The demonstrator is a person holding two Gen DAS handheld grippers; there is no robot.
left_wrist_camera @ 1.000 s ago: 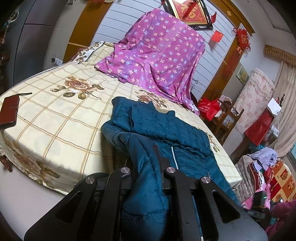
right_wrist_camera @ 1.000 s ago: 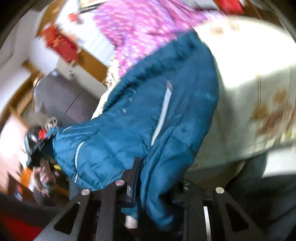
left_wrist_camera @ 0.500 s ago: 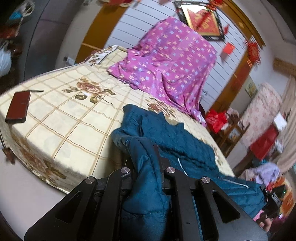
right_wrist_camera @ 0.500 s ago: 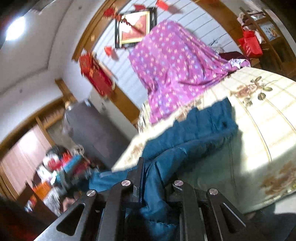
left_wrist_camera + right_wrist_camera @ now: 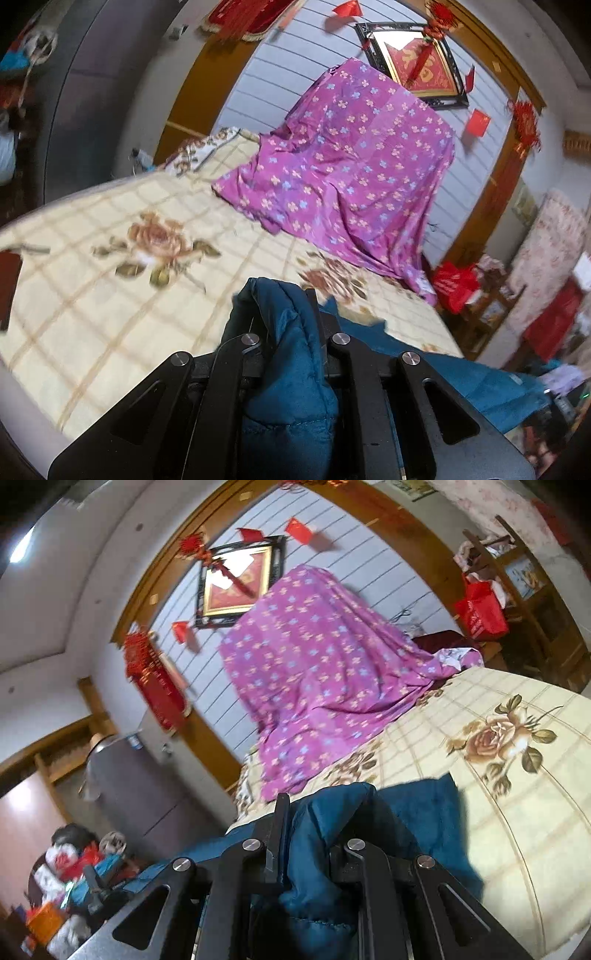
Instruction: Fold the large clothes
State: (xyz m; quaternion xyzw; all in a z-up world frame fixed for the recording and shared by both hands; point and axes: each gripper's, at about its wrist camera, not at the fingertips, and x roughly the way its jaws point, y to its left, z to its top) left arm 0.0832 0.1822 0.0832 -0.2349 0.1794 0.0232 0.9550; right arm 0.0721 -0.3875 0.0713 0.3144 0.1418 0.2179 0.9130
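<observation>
The garment is a teal quilted jacket (image 5: 295,369), bunched between the black fingers of my left gripper (image 5: 284,306), which is shut on it. The rest of it stretches away to the right in the left wrist view, over the edge of the bed. In the right wrist view the same teal jacket (image 5: 325,849) is pinched in my right gripper (image 5: 314,805), shut on a fold. From there it hangs leftward off the bed and part lies on the sheet. The fingertips are mostly buried in fabric.
The bed (image 5: 110,295) has a cream checked sheet with rose prints (image 5: 495,738). A purple flowered cloth (image 5: 351,166) drapes over something at the headboard. A dark red flat object (image 5: 9,284) lies at the bed's left edge. Cluttered furniture and red bags (image 5: 458,284) stand beside the bed.
Both grippers have lifted and swung toward the headboard with the jacket. Most of the jacket has come off the sheet, and it now hangs stretched between them. The right view tilted up sharply.
</observation>
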